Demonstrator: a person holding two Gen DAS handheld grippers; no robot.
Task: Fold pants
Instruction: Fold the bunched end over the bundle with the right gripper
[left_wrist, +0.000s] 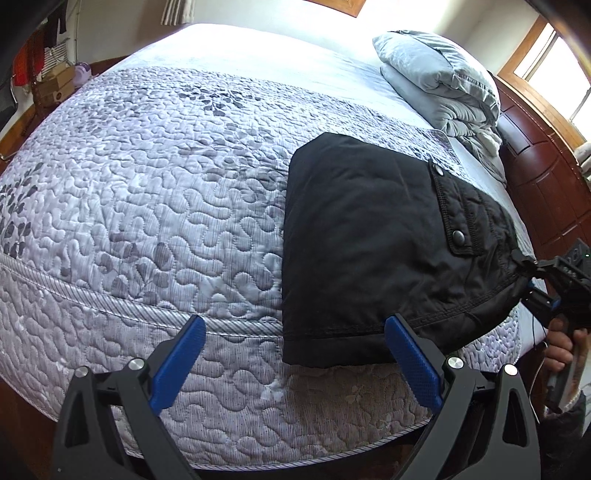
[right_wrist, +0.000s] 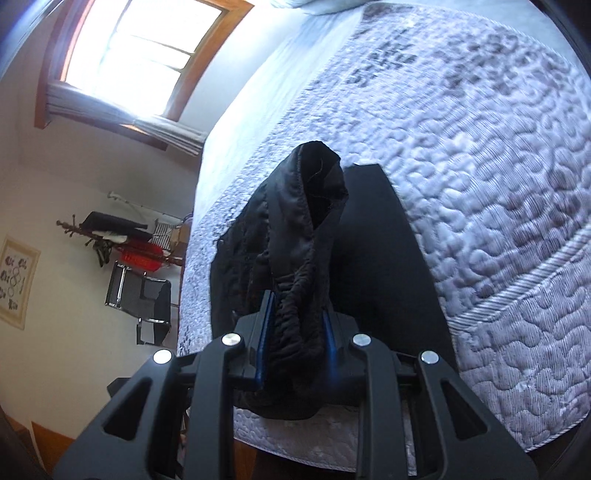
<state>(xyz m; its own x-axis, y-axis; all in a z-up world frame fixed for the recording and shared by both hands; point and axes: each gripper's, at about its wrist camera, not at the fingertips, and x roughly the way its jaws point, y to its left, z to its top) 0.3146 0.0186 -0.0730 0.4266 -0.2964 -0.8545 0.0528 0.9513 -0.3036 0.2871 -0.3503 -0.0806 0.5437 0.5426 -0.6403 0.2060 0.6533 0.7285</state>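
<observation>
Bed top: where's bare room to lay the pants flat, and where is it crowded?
Free: the wide quilted stretch of the bed, bordered by the black pants, the piped mattress edge in front and the plain pale strip toward the far end. Crowded: the corner by the headboard, where the folded grey duvet sits, and the pants' edge, clamped by the right gripper.

This was a bedroom in a home. A big bed with a grey quilted cover with leaf shapes (left_wrist: 155, 177) filled most of the room. A folded pale blue blanket (left_wrist: 439, 81) lay at the far edge of the bed, beside a dark red wooden headboard (left_wrist: 535, 162). A bright window with a brown wooden frame (right_wrist: 136, 55) let sun in. A wooden coat stand with clothes (right_wrist: 110, 236) and a black chair with metal legs (right_wrist: 144, 295) stood by the white wall.
</observation>
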